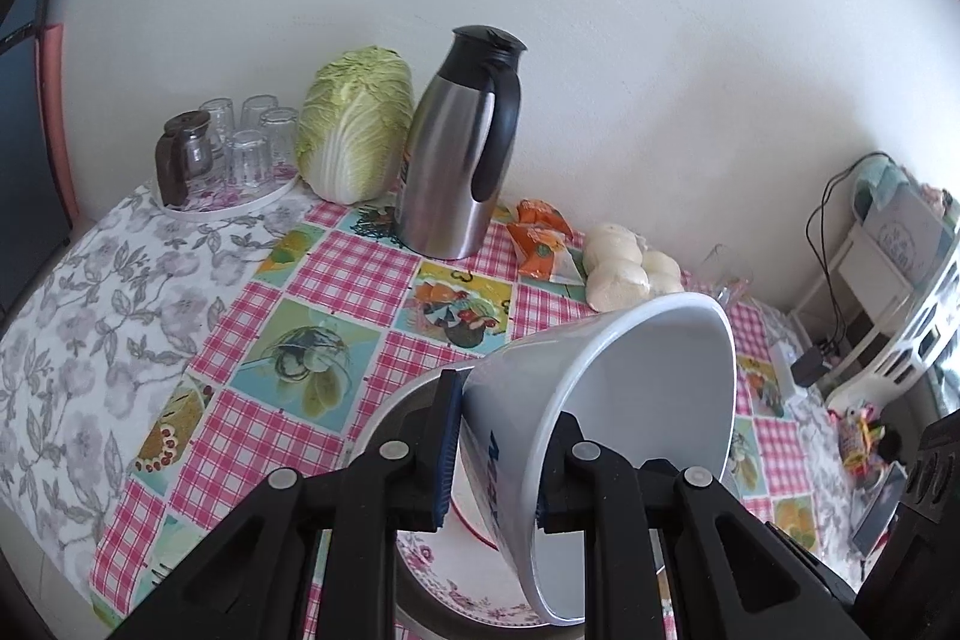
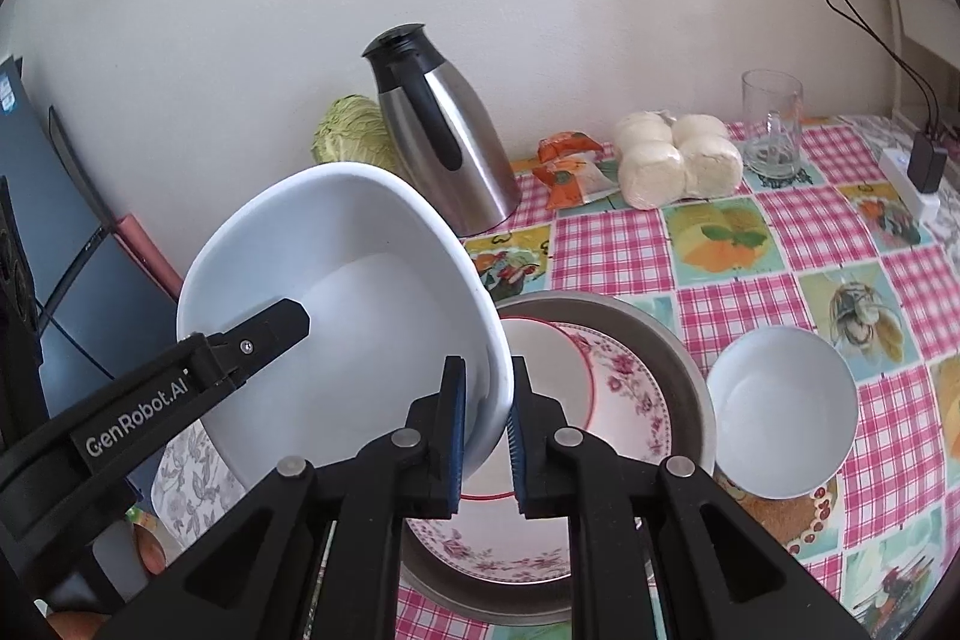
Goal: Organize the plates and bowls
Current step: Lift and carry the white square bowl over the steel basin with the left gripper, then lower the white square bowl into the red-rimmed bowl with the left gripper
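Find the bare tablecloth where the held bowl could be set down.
Free: the checked cloth between the thermos and the plate stack, and the stretch beyond the small bowl toward the glass mug. Crowded: the wall edge, with cabbage, thermos, snack packets and buns.

Before me a steel thermos jug with black handle (image 1: 447,148) stands beside a pale green cabbage (image 1: 355,124) on the checked counter (image 1: 354,274).
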